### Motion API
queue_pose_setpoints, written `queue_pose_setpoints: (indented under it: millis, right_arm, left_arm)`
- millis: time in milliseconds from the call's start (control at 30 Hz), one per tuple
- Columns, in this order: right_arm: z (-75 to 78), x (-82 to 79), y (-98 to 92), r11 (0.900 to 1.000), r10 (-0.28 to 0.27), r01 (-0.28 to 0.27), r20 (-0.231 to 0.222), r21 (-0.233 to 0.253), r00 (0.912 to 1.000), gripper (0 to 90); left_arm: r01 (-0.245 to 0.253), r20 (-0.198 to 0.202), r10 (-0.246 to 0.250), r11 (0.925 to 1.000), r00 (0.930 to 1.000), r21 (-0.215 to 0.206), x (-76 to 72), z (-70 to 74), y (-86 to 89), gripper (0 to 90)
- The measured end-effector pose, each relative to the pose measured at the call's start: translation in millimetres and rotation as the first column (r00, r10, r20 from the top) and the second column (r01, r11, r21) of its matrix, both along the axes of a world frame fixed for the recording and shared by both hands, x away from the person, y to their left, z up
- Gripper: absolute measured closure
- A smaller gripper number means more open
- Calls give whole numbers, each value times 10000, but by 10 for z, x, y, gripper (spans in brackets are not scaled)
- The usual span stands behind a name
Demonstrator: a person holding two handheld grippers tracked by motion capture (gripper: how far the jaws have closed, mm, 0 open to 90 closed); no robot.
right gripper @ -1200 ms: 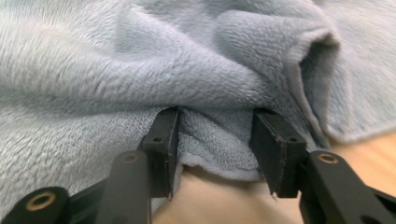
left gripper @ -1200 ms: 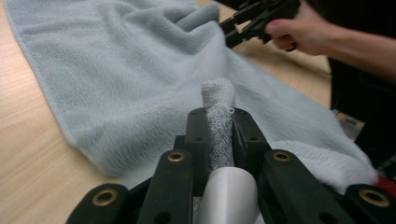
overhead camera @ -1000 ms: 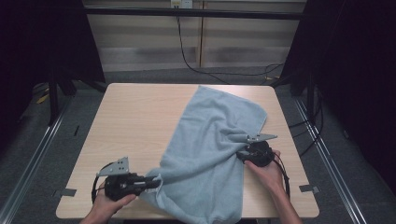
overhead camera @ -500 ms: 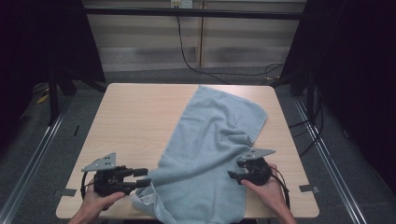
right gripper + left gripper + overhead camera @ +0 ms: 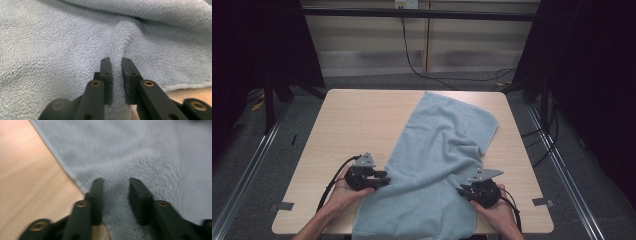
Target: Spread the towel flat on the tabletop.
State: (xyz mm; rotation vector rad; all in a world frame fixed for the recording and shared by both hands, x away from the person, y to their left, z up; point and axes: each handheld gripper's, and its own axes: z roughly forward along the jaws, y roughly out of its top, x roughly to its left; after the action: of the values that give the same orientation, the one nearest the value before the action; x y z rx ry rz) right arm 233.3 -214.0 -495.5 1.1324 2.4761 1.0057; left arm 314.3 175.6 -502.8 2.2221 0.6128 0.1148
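Light wooden table, black cable along grey floor, dark curtains at both sides

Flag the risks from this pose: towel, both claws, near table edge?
1. The left claw stands open over the towel right at its hem; if it closes there, it may catch only a thin bite and slip off.
2. The right claw pinches just a narrow ridge of pile; a pull could probably strip it free.
3. The towel's near end hangs over the table edge, so a release may let the towel slide off.
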Motion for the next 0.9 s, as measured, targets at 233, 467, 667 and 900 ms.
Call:
queue_pose_setpoints:
  millis: [233, 467, 667, 900]
  right_arm:
    - [15, -224, -95, 9999, 122, -121, -35, 95, 9999, 812]
    - [74, -460, -101, 9981, 444, -443, 0, 421, 9990, 715]
    - [188, -230, -111, 9939, 100, -136, 339, 1092, 9994, 641]
    - [296, 347, -17, 9912, -365, 287, 582, 1290, 9976, 560]
  left_arm:
    - [-317, -125, 315, 9994, 9994, -104, -206, -4, 241, 844]
    - [-246, -895, 216, 9992, 9958, -325, -593, 19, 462, 847]
    - [-330, -1075, 197, 9919, 9940, -1230, -570, 82, 568, 777]
    - [-1168, -741, 1060, 9799, 9916, -1616, 122, 169, 258, 664]
